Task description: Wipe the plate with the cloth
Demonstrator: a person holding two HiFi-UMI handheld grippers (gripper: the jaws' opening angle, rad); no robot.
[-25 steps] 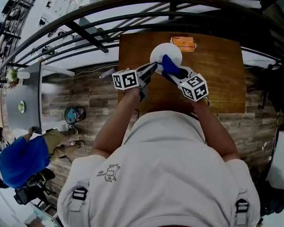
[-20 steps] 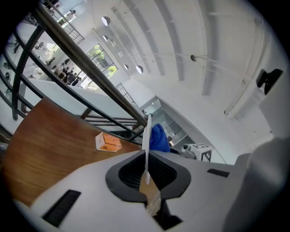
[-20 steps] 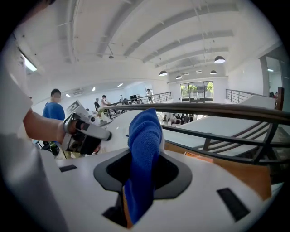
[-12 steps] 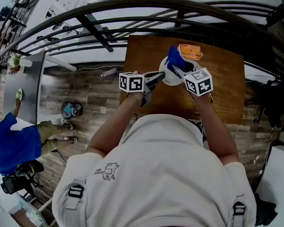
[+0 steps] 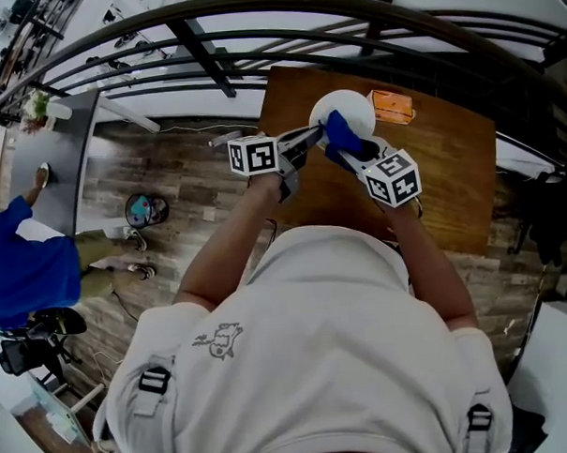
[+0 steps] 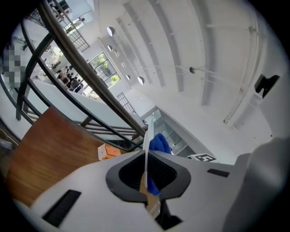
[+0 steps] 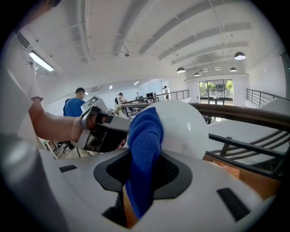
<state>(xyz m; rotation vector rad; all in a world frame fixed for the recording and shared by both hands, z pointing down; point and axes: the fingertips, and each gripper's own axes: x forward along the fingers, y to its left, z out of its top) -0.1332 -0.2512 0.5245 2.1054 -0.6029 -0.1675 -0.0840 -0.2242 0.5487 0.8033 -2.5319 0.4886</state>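
Now the left gripper [image 5: 310,138] holds the plate [image 5: 347,108] by its left rim; its jaws, narrow, have just been closing a little further on that thin edge, which stands upright between them in the left gripper view. The plate is up off the counter [image 5: 450,176], over its far left part, its white face turned toward the right gripper [image 5: 340,149]. That gripper's jaws are clamped on the blue cloth [image 5: 337,130], which sticks out past their tips and lies against the near left part of the plate's face. The two grippers meet at the plate, the left one from the left, the right one from the near right. An orange box [image 5: 392,106] lies on the counter just right of the plate, near the far edge.
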